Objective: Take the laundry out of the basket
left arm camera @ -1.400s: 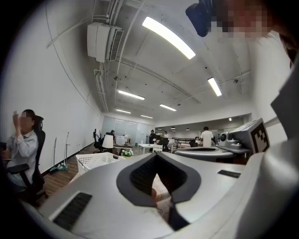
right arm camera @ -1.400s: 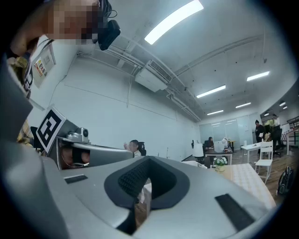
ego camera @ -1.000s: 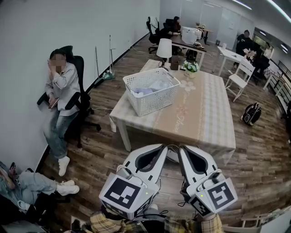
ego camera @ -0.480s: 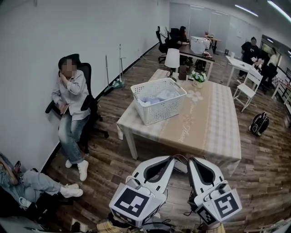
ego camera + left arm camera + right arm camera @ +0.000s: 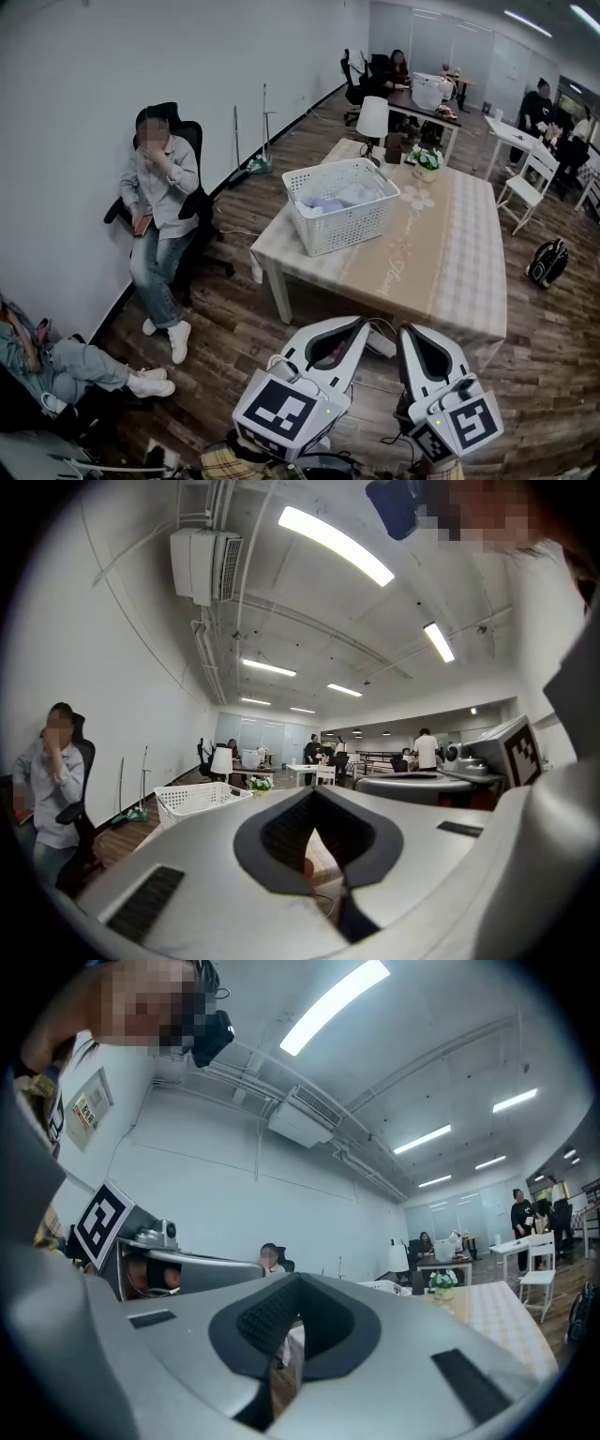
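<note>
A white lattice laundry basket stands on the near left corner of a low table with a beige checked cloth. Pale blue and white laundry lies inside it. Both grippers hang low in front of the table, well short of the basket. My left gripper is shut with nothing between its jaws. My right gripper is beside it, also shut and empty. The left gripper view shows its shut jaws with the basket far off to the left. The right gripper view shows its shut jaws and the basket's rim beyond.
A person sits in a black office chair against the left wall. Another person's legs lie on the floor at lower left. A lamp and flowers stand at the table's far end. A white chair and black bag are right.
The head view has shifted: the table, basket and seated person now sit further right and a little lower. Both grippers stay shut, low and side by side.
</note>
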